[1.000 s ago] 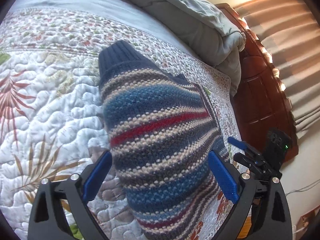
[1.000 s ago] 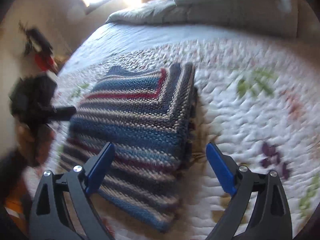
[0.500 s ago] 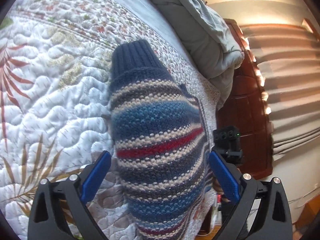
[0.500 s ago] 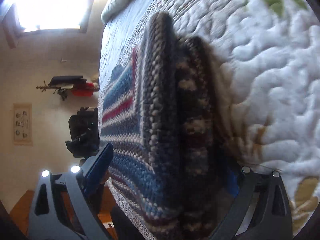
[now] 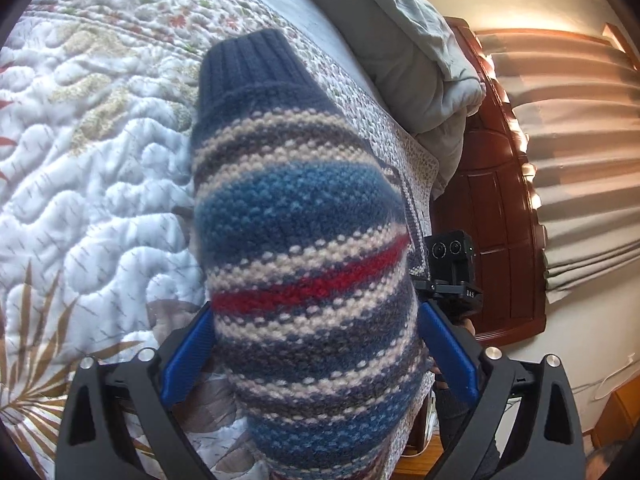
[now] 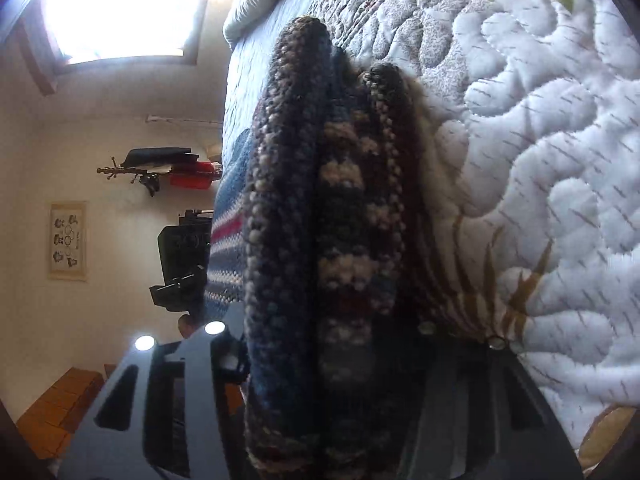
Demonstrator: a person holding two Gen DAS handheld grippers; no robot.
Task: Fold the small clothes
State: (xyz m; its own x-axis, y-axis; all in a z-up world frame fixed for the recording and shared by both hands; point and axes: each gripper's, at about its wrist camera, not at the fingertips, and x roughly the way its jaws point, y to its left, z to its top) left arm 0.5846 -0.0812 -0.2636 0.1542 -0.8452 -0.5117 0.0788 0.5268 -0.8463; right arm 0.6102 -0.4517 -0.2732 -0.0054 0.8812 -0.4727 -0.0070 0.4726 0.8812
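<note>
Now my right gripper (image 6: pixel 324 360) is closing on the folded striped sweater's (image 5: pixel 304 248) edge at frame centre, on the quilt (image 5: pixel 92 184); my left gripper (image 5: pixel 320 352) straddles its sleeve, jaws apart.

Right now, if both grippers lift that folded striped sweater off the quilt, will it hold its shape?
Probably not: the sweater is thick, soft knit, so unsupported parts likely sag. The layers between the closing right gripper may slip apart. Its coarse texture should grip well.
</note>
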